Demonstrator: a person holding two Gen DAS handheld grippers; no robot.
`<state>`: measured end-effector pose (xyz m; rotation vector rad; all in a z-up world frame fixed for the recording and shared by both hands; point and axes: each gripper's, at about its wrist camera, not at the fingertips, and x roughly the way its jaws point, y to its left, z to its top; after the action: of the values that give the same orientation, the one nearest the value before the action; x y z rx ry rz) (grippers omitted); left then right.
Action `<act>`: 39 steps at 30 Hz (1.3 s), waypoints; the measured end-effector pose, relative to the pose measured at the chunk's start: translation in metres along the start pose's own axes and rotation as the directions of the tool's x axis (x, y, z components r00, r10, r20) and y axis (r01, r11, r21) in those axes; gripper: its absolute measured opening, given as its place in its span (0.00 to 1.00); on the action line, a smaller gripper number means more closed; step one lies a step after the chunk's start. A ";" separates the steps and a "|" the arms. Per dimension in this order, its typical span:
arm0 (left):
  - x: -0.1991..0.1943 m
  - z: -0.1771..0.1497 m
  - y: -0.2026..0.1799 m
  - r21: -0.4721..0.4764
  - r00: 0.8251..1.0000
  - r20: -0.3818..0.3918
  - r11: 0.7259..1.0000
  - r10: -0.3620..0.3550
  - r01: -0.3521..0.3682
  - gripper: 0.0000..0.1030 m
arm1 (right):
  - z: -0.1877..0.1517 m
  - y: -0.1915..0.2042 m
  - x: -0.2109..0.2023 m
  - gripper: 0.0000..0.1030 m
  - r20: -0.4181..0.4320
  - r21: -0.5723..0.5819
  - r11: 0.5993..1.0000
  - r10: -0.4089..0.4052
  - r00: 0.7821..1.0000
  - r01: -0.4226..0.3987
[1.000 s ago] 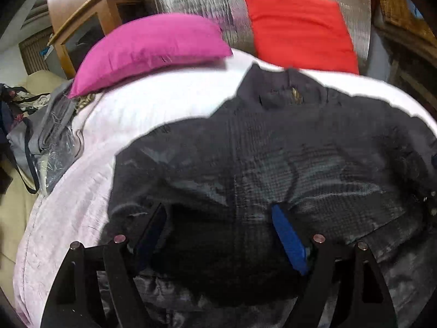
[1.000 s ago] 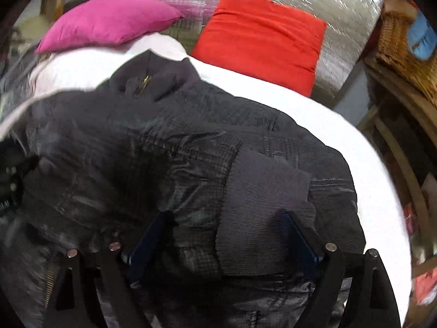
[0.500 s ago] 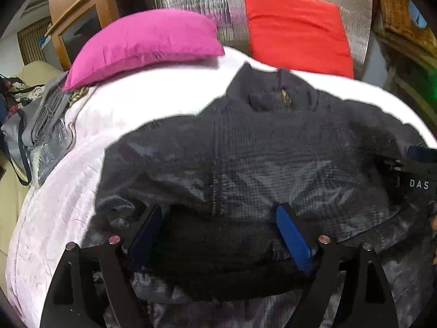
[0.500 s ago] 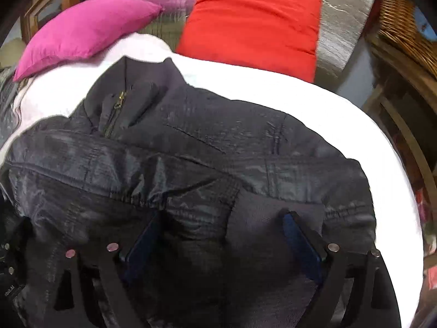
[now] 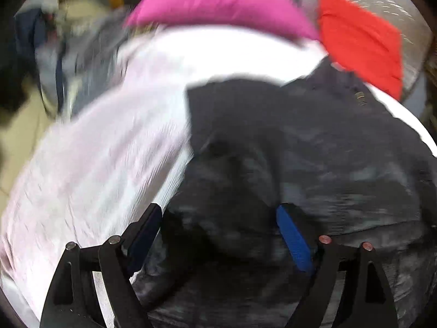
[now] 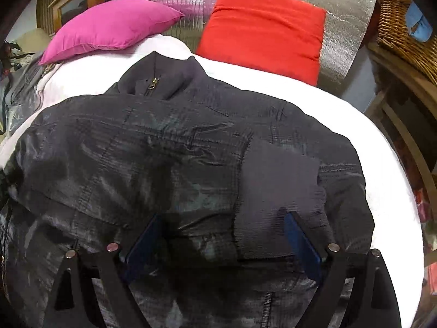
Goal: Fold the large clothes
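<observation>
A dark jacket point(image 6: 174, 147) lies spread on a white bed cover point(image 6: 382, 147), collar away from both grippers, its zip pull point(image 6: 153, 83) showing at the neck. The right gripper point(image 6: 222, 235) hangs over the jacket's near half with its jaws spread wide; the blue pads point(image 6: 303, 246) stand apart and nothing is pinched between them, though the cloth lies directly beneath. A knitted cuff point(image 6: 275, 196) at the end of a sleeve folded across the body sits just ahead of this gripper, toward its right finger. Beyond the collar, a pink pillow point(image 6: 109, 27) lies ahead to the left and a red cushion point(image 6: 262, 27) ahead to the right, both against a silver quilted backing point(image 6: 344, 16). A wicker basket point(image 6: 401, 30) stands far off to the right. The left wrist view is smeared by motion. There the left gripper point(image 5: 220, 221) hangs at the jacket's point(image 5: 327, 150) left edge, its jaws having just been opening and now standing wide; dark cloth shows between the fingers, but the pads point(image 5: 293, 237) do not press it. The bed cover point(image 5: 95, 164) fills the space ahead and to the left of this gripper, with the pink pillow point(image 5: 218, 2) and red cushion point(image 5: 360, 43) beyond.
</observation>
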<state>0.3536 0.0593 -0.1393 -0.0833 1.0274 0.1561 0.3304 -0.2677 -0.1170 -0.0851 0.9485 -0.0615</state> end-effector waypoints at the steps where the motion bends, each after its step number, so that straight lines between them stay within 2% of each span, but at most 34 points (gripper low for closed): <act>1: 0.000 -0.001 0.009 -0.042 1.000 0.001 0.999 -0.023 0.023 0.85 | 0.003 -0.001 -0.003 0.90 0.012 0.007 1.000 0.005 1.000 -0.005; 3: -0.008 -0.002 0.014 -0.056 0.999 0.039 0.998 -0.033 0.035 0.85 | 0.002 -0.001 -0.012 0.90 0.045 0.004 1.000 0.010 0.999 -0.010; 4: -0.011 -0.002 0.011 -0.029 0.998 0.063 1.000 -0.003 0.005 0.85 | 0.000 0.000 -0.008 0.90 0.029 -0.010 1.000 0.001 1.000 -0.001; 5: -0.010 -0.003 0.007 -0.007 0.998 0.068 1.000 0.016 -0.016 0.85 | -0.001 0.000 0.001 0.90 -0.008 -0.022 1.000 -0.006 1.000 0.006; 7: -0.003 -0.003 0.005 0.000 0.999 0.035 1.000 0.011 -0.011 0.85 | -0.003 -0.004 0.006 0.90 -0.025 -0.003 1.000 0.015 1.000 -0.016; 9: -0.008 -0.003 0.012 -0.034 0.999 0.030 0.999 -0.023 0.024 0.85 | 0.000 -0.016 -0.011 0.90 0.020 0.062 0.993 0.102 0.995 -0.103; 10: -0.015 -0.002 0.016 -0.050 0.997 0.046 0.997 -0.060 0.062 0.85 | 0.001 -0.028 -0.021 0.90 0.048 0.109 0.981 0.154 0.987 -0.159; 12: -0.029 0.002 0.024 -0.058 0.988 0.088 0.989 -0.127 0.133 0.85 | 0.003 -0.052 -0.035 0.90 0.094 0.186 0.958 0.206 0.974 -0.221; 13: -0.042 0.005 0.030 -0.054 0.975 0.143 0.982 -0.172 0.182 0.85 | 0.003 -0.069 -0.041 0.90 0.114 0.227 0.945 0.213 0.970 -0.234; 15: -0.053 0.007 0.041 -0.037 0.959 0.203 0.977 -0.199 0.211 0.85 | 0.000 -0.109 -0.042 0.90 0.121 0.317 0.917 0.214 0.969 -0.242; 17: -0.052 0.012 0.057 -0.041 0.947 0.210 0.966 -0.243 0.257 0.85 | -0.007 -0.142 -0.037 0.90 0.115 0.372 0.902 0.190 0.975 -0.220; 20: -0.035 0.015 0.076 -0.088 0.956 0.171 0.962 -0.240 0.257 0.85 | -0.027 -0.172 -0.031 0.90 0.099 0.456 0.859 0.213 0.972 -0.234; 21: -0.029 0.016 0.076 -0.081 0.962 0.149 0.967 -0.227 0.241 0.85 | -0.030 -0.179 -0.027 0.90 0.086 0.466 0.859 0.196 0.977 -0.214; 22: -0.019 0.016 0.073 -0.069 0.976 0.118 0.979 -0.183 0.192 0.85 | -0.032 -0.179 -0.021 0.90 0.069 0.455 0.872 0.171 0.983 -0.183; 23: -0.013 0.015 0.070 -0.054 0.982 0.099 0.984 -0.161 0.167 0.84 | -0.035 -0.176 -0.015 0.90 0.035 0.423 0.894 0.146 0.989 -0.147; 25: 0.004 0.010 0.060 0.013 0.991 0.051 0.993 -0.122 0.121 0.85 | -0.037 -0.168 -0.006 0.90 -0.012 0.376 0.920 0.129 0.992 -0.115; 27: 0.008 0.006 0.057 0.047 0.997 0.038 0.996 -0.074 0.073 0.86 | -0.039 -0.157 -0.001 0.90 -0.053 0.308 0.949 0.088 0.995 -0.068; 30: 0.000 0.007 0.058 0.029 0.996 0.055 0.998 -0.063 0.061 0.86 | -0.034 -0.153 -0.009 0.90 -0.027 0.304 0.952 0.057 0.998 -0.046; 33: -0.019 0.004 0.061 0.025 0.991 0.112 0.997 -0.075 0.072 0.86 | -0.031 -0.148 -0.029 0.90 0.030 0.297 0.952 0.069 0.997 -0.075; 35: -0.029 0.002 0.059 0.037 0.988 0.145 0.999 -0.044 0.039 0.86 | -0.030 -0.145 -0.046 0.90 0.062 0.268 0.961 0.050 0.997 -0.064; 38: -0.041 0.003 0.056 0.025 0.983 0.171 0.998 -0.063 0.060 0.86 | -0.017 -0.131 -0.056 0.90 0.089 0.230 0.970 0.063 0.994 -0.081; 39: -0.044 0.004 0.052 0.025 0.981 0.179 0.998 -0.069 0.065 0.86 | -0.012 -0.125 -0.054 0.90 0.088 0.207 0.977 0.041 0.995 -0.059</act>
<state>0.3257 0.1072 -0.0996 -0.0845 0.8443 0.0906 0.2871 -0.3875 -0.0680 0.1301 0.8558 -0.1103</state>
